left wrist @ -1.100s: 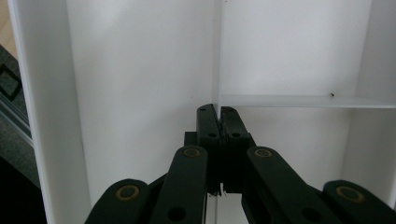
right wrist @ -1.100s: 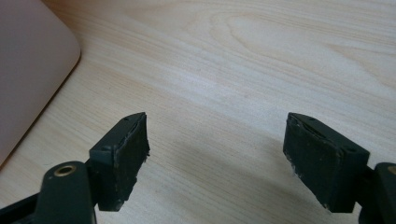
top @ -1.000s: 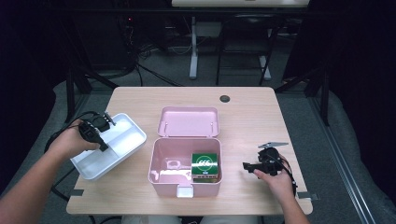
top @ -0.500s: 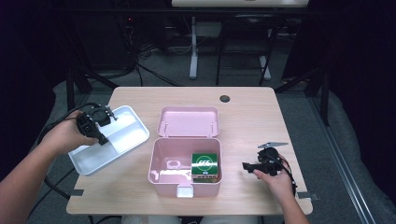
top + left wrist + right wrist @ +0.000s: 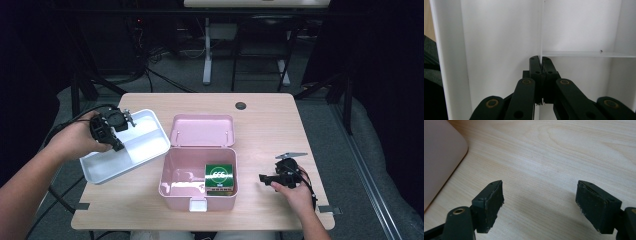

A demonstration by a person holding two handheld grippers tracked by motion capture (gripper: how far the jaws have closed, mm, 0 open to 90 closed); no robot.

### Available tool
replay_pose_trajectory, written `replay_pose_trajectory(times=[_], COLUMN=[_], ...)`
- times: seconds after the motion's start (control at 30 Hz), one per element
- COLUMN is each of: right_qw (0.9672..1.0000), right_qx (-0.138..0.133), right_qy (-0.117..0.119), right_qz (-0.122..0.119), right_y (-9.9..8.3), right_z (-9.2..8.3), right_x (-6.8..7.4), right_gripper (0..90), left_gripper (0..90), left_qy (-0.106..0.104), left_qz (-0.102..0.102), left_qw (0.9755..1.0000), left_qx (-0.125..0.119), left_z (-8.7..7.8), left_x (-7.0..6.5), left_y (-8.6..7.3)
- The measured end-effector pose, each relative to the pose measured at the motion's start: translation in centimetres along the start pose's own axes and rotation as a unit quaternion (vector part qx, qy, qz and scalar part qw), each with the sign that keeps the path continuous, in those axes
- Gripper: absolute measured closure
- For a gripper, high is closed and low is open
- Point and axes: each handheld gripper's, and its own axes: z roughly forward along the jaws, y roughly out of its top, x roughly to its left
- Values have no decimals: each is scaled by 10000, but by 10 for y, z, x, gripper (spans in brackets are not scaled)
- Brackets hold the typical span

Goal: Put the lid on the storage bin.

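Wooden surface (image 5: 260, 125) under a high camera: nearest, the right claw (image 5: 265, 177) rests released. At left, the left claw (image 5: 540, 65) is clenched on a white tray's (image 5: 145, 137) inner divider, the tray's long axis running diagonally, far end pointing right.

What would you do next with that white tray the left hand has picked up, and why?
Probably carry the white tray further left, away from the pink box. The left gripper is clamped on the tray's inner divider, and one end is tilted up off the table, close beside the open box.
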Motion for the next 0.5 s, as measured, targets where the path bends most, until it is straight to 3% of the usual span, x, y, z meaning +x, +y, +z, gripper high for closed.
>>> replay_pose_trajectory(times=[0.23,0.5], right_qw=[10000,10000], right_qx=[-30,-34], right_qy=[45,63], right_qz=[41,51], right_y=[0,0], right_z=[-1,-1], right_x=[-1,-2], right_gripper=[218,218], left_gripper=[891,891], left_qy=[-76,-104], left_qz=[402,1038], left_qw=[9991,9945], left_qx=[60,26], left_z=[-3,3], left_x=[-15,-40], left_y=[26,63])
